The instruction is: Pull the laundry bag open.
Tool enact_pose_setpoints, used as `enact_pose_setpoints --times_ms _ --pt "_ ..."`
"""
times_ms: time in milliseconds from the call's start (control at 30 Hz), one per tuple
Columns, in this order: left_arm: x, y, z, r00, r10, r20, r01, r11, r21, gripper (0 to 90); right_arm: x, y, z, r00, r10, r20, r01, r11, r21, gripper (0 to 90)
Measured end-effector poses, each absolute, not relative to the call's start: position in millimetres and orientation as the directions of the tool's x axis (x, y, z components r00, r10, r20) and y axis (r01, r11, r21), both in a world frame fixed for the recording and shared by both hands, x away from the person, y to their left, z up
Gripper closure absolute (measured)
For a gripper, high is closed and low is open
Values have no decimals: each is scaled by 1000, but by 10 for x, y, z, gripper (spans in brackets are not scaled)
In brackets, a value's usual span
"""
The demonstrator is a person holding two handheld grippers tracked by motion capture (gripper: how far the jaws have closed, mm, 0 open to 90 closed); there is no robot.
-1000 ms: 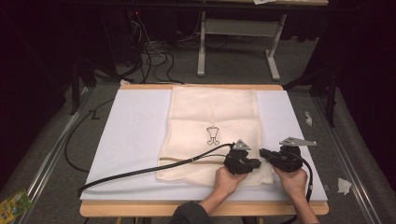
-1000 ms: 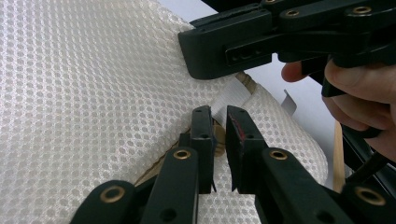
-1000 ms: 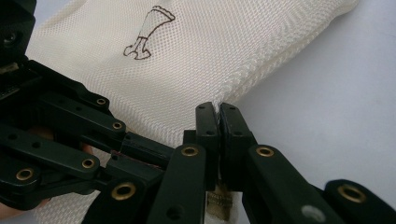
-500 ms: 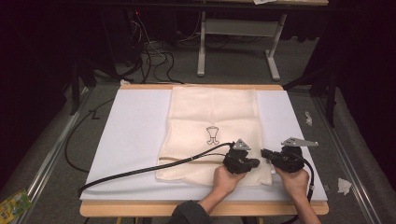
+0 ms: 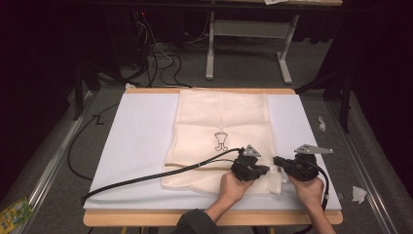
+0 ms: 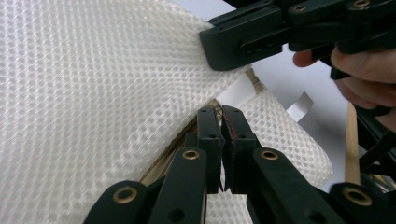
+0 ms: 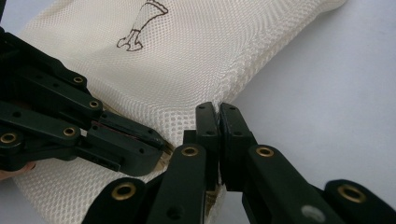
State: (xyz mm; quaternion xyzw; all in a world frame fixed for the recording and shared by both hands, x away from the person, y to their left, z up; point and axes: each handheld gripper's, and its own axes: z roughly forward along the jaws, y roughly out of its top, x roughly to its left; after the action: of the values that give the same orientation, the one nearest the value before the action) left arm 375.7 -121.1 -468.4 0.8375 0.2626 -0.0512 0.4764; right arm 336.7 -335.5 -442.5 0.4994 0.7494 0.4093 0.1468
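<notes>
Little is shifting since the earlier high-view frames: both hands are staying put at the lower right of the frame, and only the left jaws have just been closing the last bit onto the bag's edge.

Both grippers are pinching the near right corner of the cream mesh bag [image 5: 221, 141], which is lying flat on the white worktop [image 5: 141, 141] with its small printed emblem [image 5: 220, 141] facing up. The left gripper [image 6: 221, 116] is holding its jaws clamped on the hem, and the right gripper [image 7: 218, 114] is doing the same just beside it at the side seam. By my reading, the grasping step is finishing; the next move is probably calling for both hands lifting or pulling together, keeping the thin mesh from slipping out or bunching.
</notes>
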Motion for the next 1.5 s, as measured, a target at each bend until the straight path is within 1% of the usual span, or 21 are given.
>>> enact_pose_setpoints --times_ms 500,1300,1500 --pt "3741 -1164 -4641 869 399 -294 460 -429 777 873 3372 -3367 -4441 -450 878 165 631 182 754 890" --pt "3755 -1049 -4606 867 416 -274 453 -428 782 873 3402 -3342 -4459 -441 890 112 631 218 745 889" --pt "3743 -1037 -4581 872 413 -262 440 -432 787 873 3410 -3339 -4461 -438 892 115 635 216 742 889"
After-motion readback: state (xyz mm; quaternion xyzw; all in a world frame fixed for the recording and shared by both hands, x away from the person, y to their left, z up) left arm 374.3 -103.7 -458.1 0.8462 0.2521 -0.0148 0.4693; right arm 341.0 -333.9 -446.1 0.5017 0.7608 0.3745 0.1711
